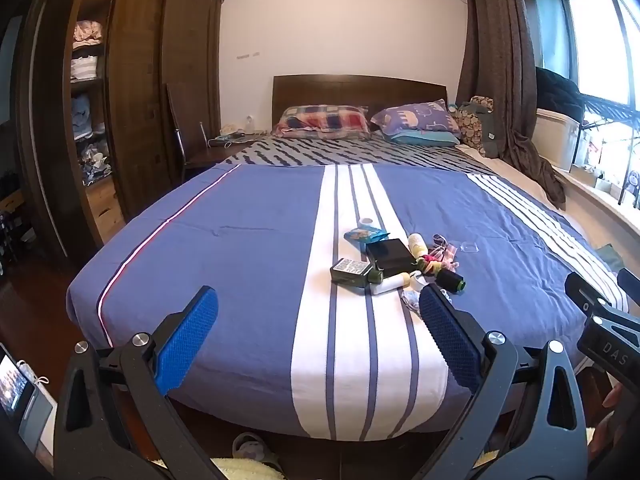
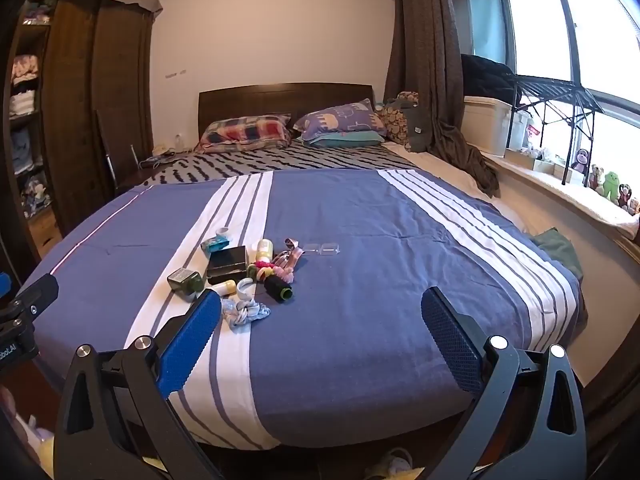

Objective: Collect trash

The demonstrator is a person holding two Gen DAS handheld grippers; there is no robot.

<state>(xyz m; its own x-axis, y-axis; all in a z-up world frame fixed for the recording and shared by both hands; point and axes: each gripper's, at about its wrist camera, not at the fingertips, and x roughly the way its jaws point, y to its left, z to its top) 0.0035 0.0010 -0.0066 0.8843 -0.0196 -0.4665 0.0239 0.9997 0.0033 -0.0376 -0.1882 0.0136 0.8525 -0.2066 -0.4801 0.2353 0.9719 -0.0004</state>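
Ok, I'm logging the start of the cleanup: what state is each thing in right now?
left gripper: open, empty, short of the pile
right gripper: open, empty
black box: closed, resting on the bed
dark thread spool: lying on its side
green bottle: lying down
clear plastic case: lying apart from the pile
curtain: drawn aside
wardrobe: open, shelves showing

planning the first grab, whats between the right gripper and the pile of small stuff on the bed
Only bare blue and white striped bedcover, seen in the right wrist view. The open right gripper holds nothing, and the pile's nearest piece is a crumpled pale blue cloth.
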